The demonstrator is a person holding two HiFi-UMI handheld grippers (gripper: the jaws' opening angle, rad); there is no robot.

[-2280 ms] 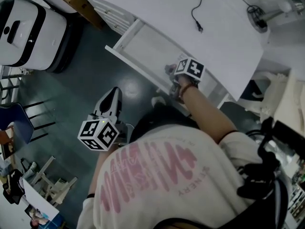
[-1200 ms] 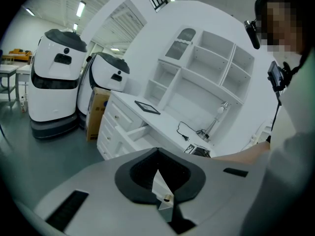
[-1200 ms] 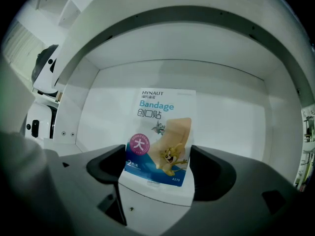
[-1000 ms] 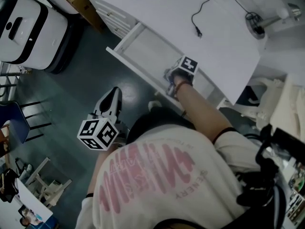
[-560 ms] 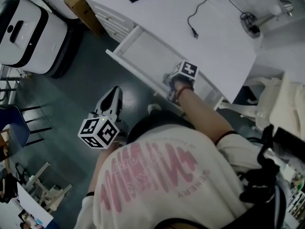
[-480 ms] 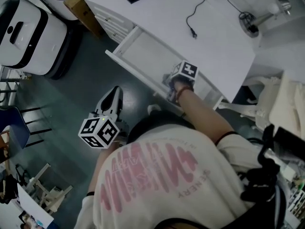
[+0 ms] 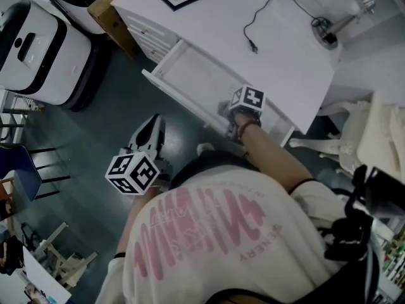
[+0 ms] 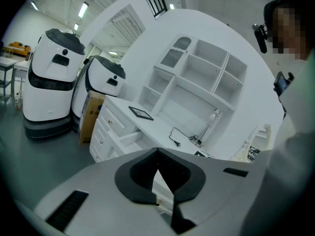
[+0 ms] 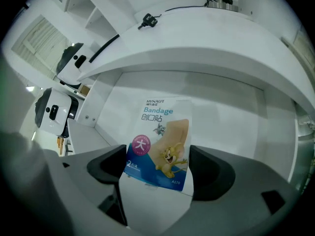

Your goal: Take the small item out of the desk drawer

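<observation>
My left gripper (image 7: 149,130) hangs at my side over the floor, jaws pressed together on nothing. My right gripper (image 9: 156,167) reaches into the open drawer (image 7: 180,68), pinching the bandage packet (image 9: 160,136) inside it. Beyond, a black cable (image 7: 253,21) lies on the white tabletop (image 7: 285,68).

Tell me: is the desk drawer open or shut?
Open. The drawer juts out from the desk, its white inside exposed, with the right hand-held gripper in it.

Right tool (image 9: 156,167) grips bandage packet (image 9: 160,139); white drawer (image 9: 231,104) beyond
</observation>
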